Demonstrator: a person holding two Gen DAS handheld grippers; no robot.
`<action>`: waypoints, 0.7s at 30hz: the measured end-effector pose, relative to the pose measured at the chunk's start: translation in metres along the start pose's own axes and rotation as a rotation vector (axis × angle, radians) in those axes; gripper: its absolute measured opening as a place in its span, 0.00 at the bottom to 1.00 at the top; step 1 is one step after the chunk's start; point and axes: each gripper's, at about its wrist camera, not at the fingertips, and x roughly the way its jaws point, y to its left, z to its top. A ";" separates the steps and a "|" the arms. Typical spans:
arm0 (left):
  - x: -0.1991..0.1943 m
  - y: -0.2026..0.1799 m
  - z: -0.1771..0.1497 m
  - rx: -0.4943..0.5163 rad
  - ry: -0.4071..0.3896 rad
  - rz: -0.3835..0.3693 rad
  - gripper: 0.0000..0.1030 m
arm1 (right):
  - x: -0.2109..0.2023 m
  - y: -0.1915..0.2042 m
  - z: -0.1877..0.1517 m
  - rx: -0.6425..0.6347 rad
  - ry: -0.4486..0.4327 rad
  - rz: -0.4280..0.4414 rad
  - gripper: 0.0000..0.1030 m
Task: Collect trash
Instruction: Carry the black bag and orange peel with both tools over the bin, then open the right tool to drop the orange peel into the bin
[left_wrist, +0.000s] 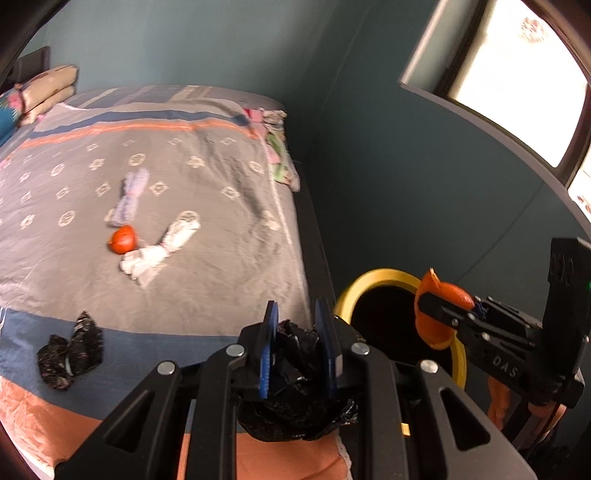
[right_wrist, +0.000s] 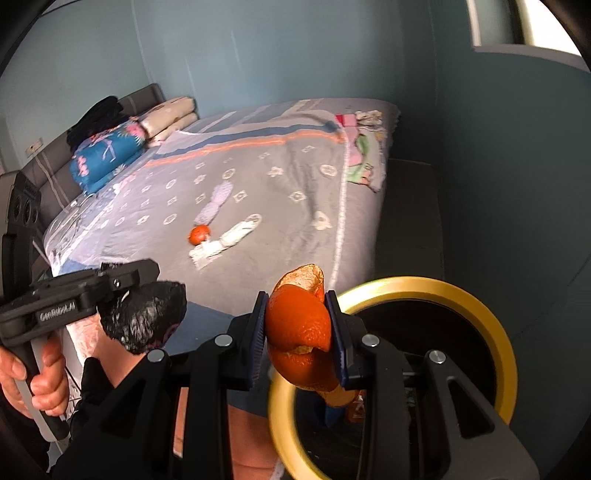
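My left gripper (left_wrist: 295, 317) is shut on a crumpled black plastic bag (left_wrist: 295, 347), held over the bed's near edge; it also shows in the right wrist view (right_wrist: 144, 317). My right gripper (right_wrist: 297, 306) is shut on an orange peel (right_wrist: 299, 325), held over the yellow-rimmed bin (right_wrist: 480, 295); the peel also shows in the left wrist view (left_wrist: 439, 306). On the bed lie another black bag (left_wrist: 70, 350), an orange piece (left_wrist: 123, 240), white crumpled tissues (left_wrist: 162, 247) and a pale wrapper (left_wrist: 129, 195).
The bed (left_wrist: 221, 192) with a grey patterned cover fills the left. The bin (left_wrist: 369, 288) stands on the floor by the bed's right side. Pillows (right_wrist: 107, 155) lie at the headboard. A teal wall and window (left_wrist: 517, 74) are at right.
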 end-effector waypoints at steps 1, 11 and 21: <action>0.004 -0.007 -0.001 0.013 0.010 -0.006 0.19 | -0.001 -0.005 -0.001 0.008 -0.001 -0.005 0.29; 0.031 -0.054 -0.006 0.099 0.076 -0.047 0.19 | -0.001 -0.055 -0.012 0.092 0.002 -0.038 0.29; 0.060 -0.086 -0.010 0.147 0.138 -0.078 0.19 | 0.016 -0.089 -0.021 0.162 0.041 -0.045 0.29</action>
